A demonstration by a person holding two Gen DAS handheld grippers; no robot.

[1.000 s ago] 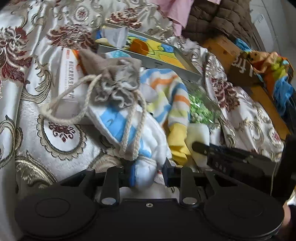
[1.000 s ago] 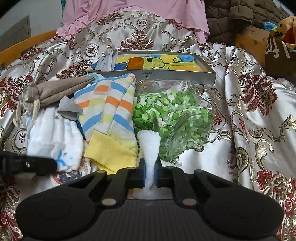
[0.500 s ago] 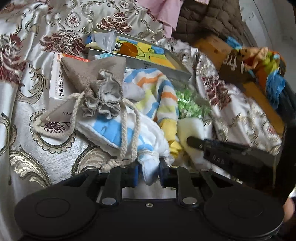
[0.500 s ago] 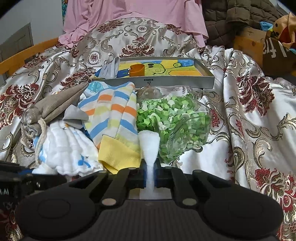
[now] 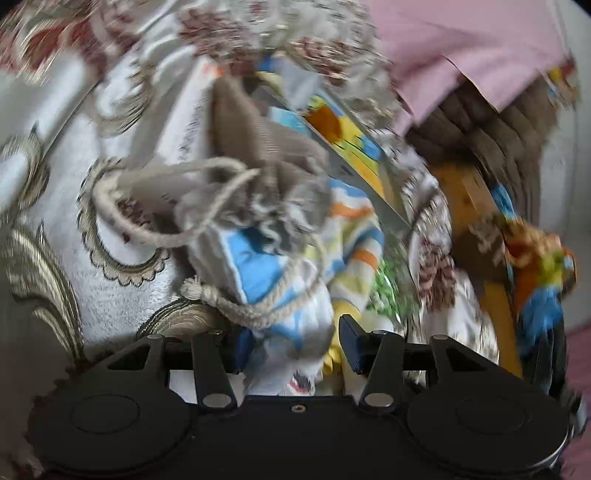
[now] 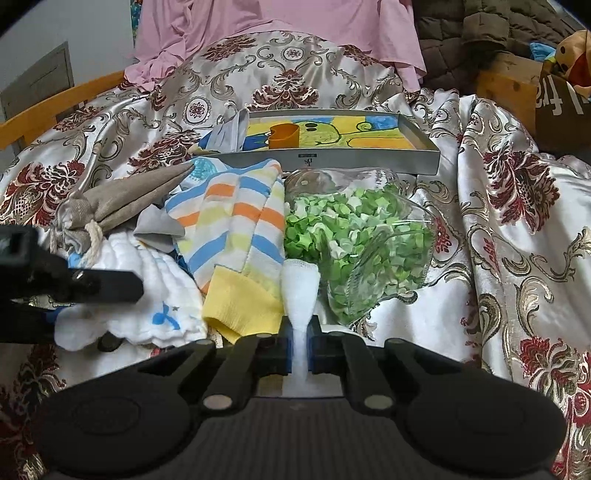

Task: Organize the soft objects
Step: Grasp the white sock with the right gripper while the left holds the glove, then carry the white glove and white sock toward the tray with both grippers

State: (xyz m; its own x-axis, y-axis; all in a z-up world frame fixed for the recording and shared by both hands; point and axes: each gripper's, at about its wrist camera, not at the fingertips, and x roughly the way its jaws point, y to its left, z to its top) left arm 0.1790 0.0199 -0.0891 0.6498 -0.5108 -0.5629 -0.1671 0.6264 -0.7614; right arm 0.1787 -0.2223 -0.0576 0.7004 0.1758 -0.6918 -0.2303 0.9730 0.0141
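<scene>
A white and blue muslin cloth (image 5: pixel 280 288) lies on the bedspread under a grey drawstring bag (image 5: pixel 266 173); it also shows in the right wrist view (image 6: pixel 147 288). My left gripper (image 5: pixel 295 350) is open with its jaws spread around the cloth's near end; the view is blurred. A striped towel with a yellow edge (image 6: pixel 236 236) lies to the right of the cloth. My right gripper (image 6: pixel 299 350) is shut on a corner of white gauze cloth (image 6: pixel 300 291), just in front of the striped towel.
A clear bag of green paper stars (image 6: pixel 354 243) lies right of the towel. A grey tray with a colourful picture (image 6: pixel 332 144) sits behind. Pink cloth (image 6: pixel 280 22), a brown quilt and a plush toy (image 5: pixel 535 266) lie further back.
My left gripper has opened and let go of the muslin cloth, and it has swung so the view tilts. My right gripper stays shut on the white gauze.
</scene>
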